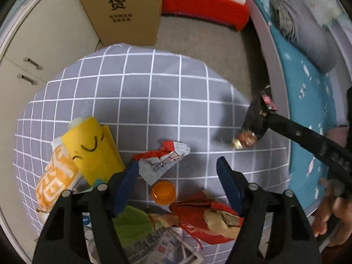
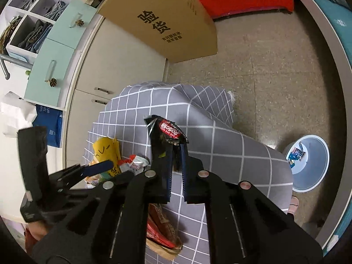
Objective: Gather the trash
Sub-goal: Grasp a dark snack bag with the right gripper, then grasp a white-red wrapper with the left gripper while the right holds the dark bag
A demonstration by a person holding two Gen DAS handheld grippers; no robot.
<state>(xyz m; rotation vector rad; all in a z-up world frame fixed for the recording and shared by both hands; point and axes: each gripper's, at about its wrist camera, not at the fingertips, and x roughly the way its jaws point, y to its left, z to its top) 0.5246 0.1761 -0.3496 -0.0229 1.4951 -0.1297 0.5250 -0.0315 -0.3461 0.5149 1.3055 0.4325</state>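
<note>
Trash lies heaped at the worktop's (image 1: 154, 83) near edge: yellow bag (image 1: 94, 151), red-white wrapper (image 1: 162, 158), orange lid (image 1: 164, 192). Left claw (image 1: 176, 182) hangs spread above it. Right claw (image 2: 176, 156) pinches a black wrapper (image 2: 167, 136), raised clear of the worktop.

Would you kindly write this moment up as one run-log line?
right gripper: shut on black wrapper | left gripper: open over red-and-white wrapper | bin: on floor, holds one piece
</note>
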